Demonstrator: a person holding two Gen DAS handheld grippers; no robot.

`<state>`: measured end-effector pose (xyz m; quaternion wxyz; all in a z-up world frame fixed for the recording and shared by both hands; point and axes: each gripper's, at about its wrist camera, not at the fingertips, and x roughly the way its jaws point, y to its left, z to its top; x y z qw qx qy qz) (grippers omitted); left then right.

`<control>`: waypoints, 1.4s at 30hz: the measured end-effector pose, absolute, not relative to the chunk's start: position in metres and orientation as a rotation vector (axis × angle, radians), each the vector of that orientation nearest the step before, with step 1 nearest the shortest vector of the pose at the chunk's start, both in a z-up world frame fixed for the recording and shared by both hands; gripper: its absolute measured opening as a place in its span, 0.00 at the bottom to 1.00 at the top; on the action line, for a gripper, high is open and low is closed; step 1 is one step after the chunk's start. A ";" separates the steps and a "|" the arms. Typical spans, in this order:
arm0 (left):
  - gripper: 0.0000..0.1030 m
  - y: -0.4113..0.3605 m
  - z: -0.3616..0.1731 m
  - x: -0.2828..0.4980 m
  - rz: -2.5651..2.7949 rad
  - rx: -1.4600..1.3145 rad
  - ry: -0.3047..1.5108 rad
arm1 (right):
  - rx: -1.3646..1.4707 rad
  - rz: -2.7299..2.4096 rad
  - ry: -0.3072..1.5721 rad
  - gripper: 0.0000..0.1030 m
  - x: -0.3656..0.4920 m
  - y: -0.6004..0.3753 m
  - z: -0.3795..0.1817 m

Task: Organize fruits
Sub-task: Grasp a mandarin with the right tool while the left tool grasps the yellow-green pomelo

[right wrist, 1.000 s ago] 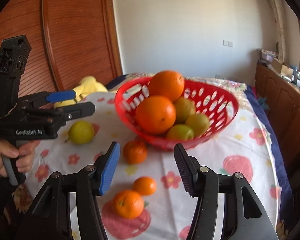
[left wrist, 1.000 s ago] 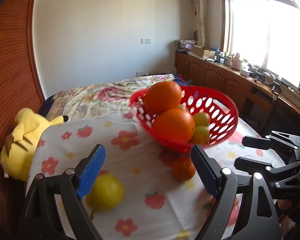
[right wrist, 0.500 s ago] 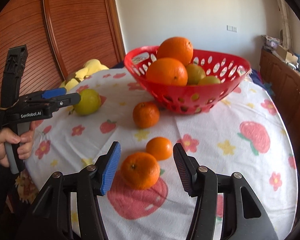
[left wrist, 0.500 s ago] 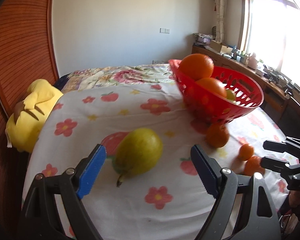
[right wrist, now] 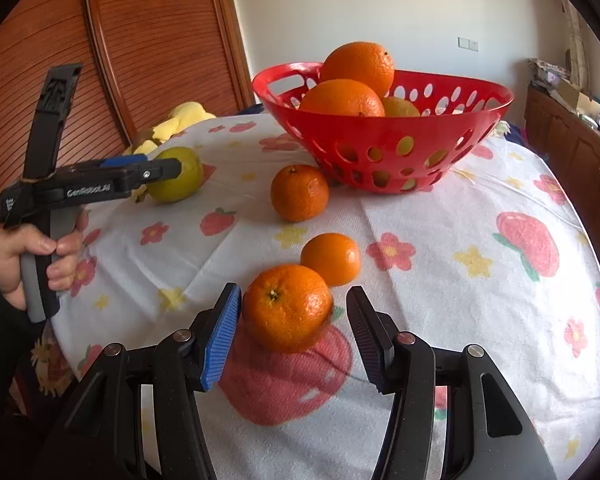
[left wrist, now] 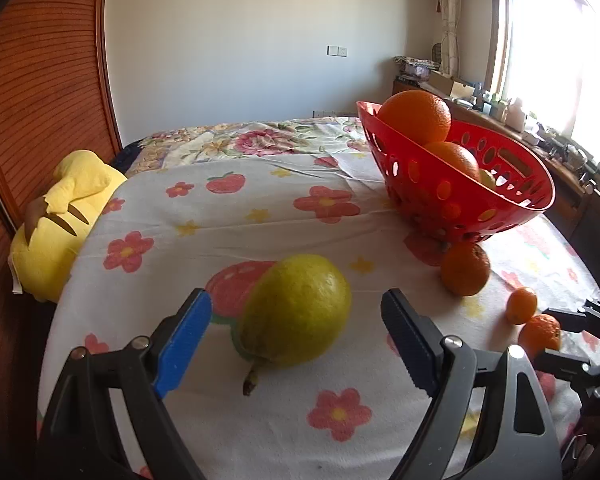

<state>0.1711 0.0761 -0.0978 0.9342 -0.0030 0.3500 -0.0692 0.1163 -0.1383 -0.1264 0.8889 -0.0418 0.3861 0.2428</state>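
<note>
The left tongs [left wrist: 296,332] are held open around a pear [left wrist: 296,312] lying on the counter [left wrist: 228,240], a gap seen on each side (no pad touches it). The right tongs [right wrist: 294,330] stand open astride a mandarin [right wrist: 287,307]; a red basket [right wrist: 384,156] sits well beyond both.

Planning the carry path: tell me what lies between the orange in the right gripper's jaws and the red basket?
Two smaller oranges on the cloth, lined up from that orange toward the red basket, seen in the right wrist view.
</note>
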 end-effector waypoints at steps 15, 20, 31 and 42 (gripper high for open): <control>0.84 0.073 -0.114 0.189 -0.140 0.020 0.823 | -0.105 0.526 0.818 0.46 0.120 -0.133 -0.134; 0.84 0.070 -0.116 0.195 -0.135 0.036 0.843 | -0.098 0.529 0.814 0.46 0.120 -0.134 -0.134; 0.80 0.069 -0.114 0.192 -0.153 0.039 0.831 | -0.084 0.534 0.813 0.46 0.120 -0.137 -0.133; 0.60 0.073 -0.113 0.185 -0.173 0.010 0.835 | -0.085 0.532 0.810 0.46 0.120 -0.137 -0.133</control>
